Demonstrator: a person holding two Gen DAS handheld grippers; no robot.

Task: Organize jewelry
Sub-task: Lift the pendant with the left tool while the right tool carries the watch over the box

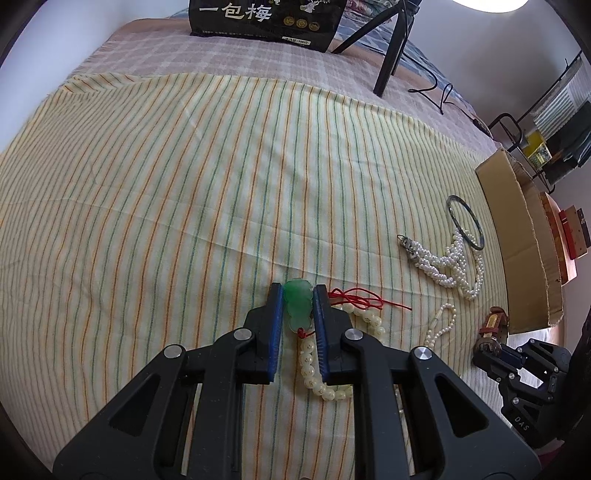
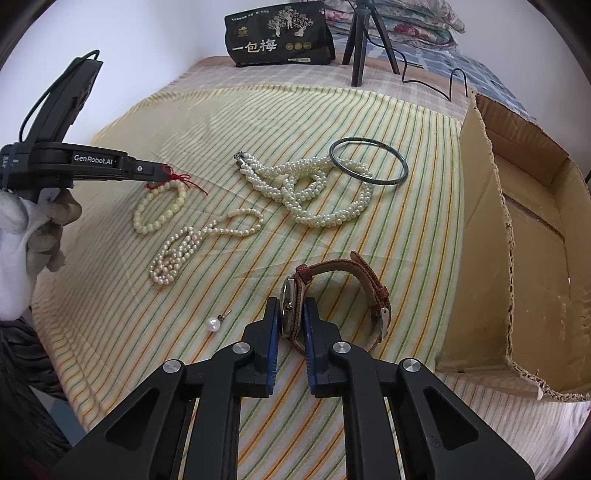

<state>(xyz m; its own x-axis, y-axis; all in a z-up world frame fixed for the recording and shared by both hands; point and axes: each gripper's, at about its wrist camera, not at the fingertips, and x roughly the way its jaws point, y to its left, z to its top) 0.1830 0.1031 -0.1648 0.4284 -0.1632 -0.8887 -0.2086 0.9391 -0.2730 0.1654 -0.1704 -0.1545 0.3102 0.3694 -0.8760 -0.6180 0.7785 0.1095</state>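
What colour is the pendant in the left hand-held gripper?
Green pendant, on a red cord; clearest in the left wrist view.

Black pouch (image 1: 264,22): top cut off by frame edge in left wrist view. Tripod (image 2: 364,40): head out of frame, both views. Cream bead bracelet (image 1: 321,373): partly hidden under left tool (image 1: 298,306). Watch (image 2: 295,314) face unreadable, edge-on btwn right tool (image 2: 291,317) pads. Cardboard box (image 2: 535,240): right side cropped.
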